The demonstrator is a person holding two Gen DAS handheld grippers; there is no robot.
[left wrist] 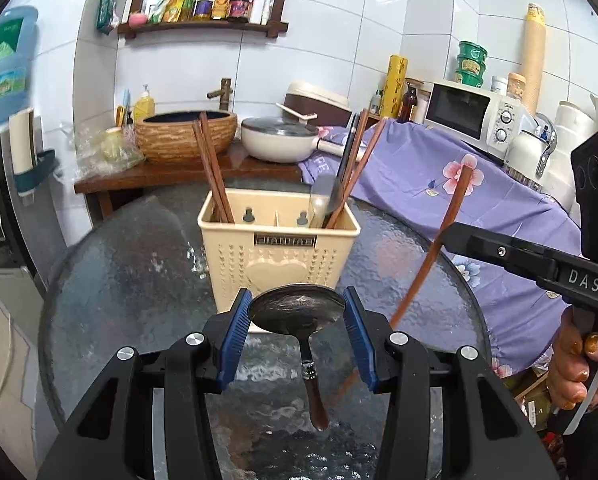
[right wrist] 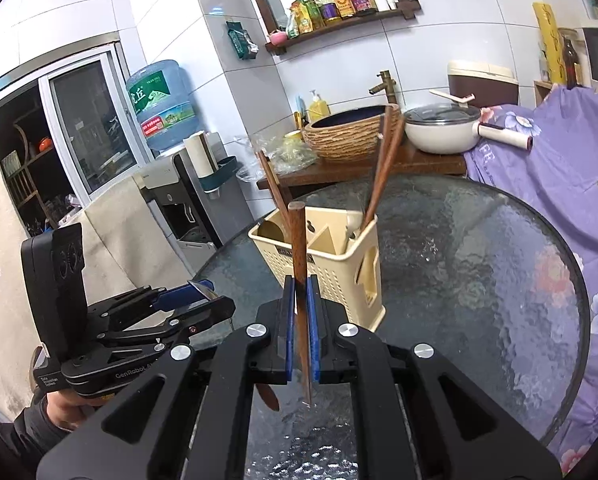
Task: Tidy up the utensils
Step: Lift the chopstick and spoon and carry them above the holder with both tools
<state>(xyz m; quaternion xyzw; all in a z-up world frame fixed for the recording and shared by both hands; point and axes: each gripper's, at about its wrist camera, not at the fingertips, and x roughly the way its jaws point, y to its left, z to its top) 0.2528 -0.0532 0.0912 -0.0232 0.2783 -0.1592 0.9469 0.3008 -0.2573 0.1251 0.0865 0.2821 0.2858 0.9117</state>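
Two handheld grippers work above a round glass table [right wrist: 479,264], with a cream utensil holder [left wrist: 277,252] standing just ahead of both. The left gripper [left wrist: 297,316] has its blue fingers [left wrist: 232,334] closed against the edges of a metal spoon [left wrist: 299,310], gripping the bowl so the wooden handle hangs down below the fingers. The right gripper [right wrist: 299,332] has its fingers pressed together on a single brown chopstick [right wrist: 299,256], which stands nearly upright, its top end level with the holder's rim. Risks, as a judgement: the spoon is pinched only at its curved, smooth bowl, so it could pivot or slip out and drop onto the glass; the chopstick is held at one narrow spot and could twist between the pads, miss its compartment, or knock the chopsticks [left wrist: 215,176] and utensils already leaning in the holder. The light holder might also tip or slide if pushed. Hard to make out: what rests at the bottom of the holder's compartments, which compartment the spoon belongs in, and where the chopstick's lower tip ends, since it blurs against the glass beneath the fingers.
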